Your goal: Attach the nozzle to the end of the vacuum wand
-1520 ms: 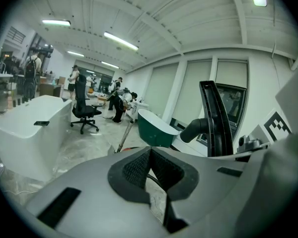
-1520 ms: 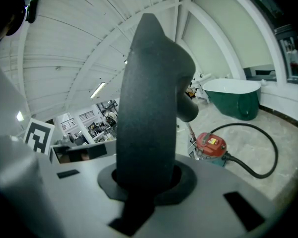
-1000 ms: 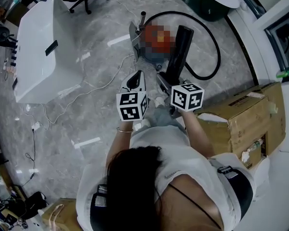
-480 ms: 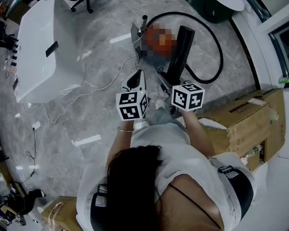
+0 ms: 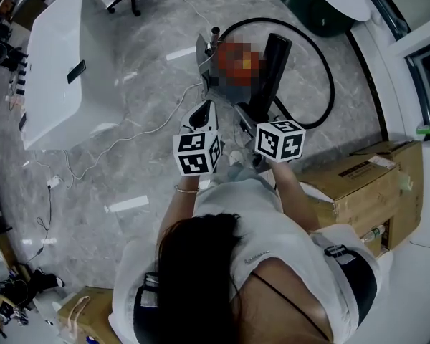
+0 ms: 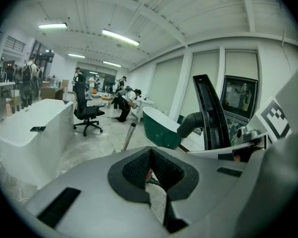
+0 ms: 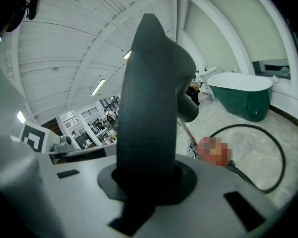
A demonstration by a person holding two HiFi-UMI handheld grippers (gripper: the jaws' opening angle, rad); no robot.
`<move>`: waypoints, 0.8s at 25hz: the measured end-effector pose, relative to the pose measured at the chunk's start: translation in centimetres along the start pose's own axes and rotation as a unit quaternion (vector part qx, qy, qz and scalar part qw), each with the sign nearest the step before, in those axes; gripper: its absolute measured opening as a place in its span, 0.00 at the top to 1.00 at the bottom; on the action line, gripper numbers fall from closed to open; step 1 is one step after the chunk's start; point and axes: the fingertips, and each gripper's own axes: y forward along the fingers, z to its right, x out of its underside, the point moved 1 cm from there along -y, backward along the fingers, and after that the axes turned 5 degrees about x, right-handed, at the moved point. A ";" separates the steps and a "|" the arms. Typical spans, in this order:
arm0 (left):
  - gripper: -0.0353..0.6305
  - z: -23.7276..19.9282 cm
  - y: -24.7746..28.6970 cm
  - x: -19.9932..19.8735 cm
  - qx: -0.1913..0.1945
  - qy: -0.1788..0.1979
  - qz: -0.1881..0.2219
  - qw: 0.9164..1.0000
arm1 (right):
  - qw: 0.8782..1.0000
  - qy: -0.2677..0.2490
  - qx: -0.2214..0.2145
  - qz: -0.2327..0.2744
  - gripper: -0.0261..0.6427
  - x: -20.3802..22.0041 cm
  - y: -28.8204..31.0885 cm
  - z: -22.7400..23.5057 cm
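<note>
Right gripper (image 7: 148,185) jaws clamped on the black nozzle (image 7: 150,93), held upright; left gripper (image 6: 150,177) jaws together, nothing between. Over the last second barely any shift — nozzle no nearer the wand (image 6: 128,137), so mating looks not begun. Wand stands ahead, left of the nozzle, apart from both jaws

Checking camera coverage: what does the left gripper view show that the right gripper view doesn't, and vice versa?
Only the left gripper view: the left gripper, jaws together with nothing gripped, the white tub and the office chair. Only the right gripper view: the right gripper shut on the black nozzle, and the hose loop on the floor. Both: the nozzle, the green tub and the metal wand.
</note>
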 end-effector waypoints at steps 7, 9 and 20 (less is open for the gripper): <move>0.94 -0.5 2.5 -0.6 -0.015 -0.019 -0.003 1.000 | 1.000 -0.013 -0.004 -0.002 0.87 -1.9 1.8 2.0; 0.94 -1.0 3.0 -0.6 -0.026 -0.035 -0.001 0.999 | 1.000 -0.018 -0.008 -0.007 0.87 -2.2 2.2 2.3; 0.94 -1.1 5.6 -1.1 -0.049 -0.055 0.002 0.997 | 0.999 -0.032 -0.039 -0.014 0.87 -3.6 3.2 4.3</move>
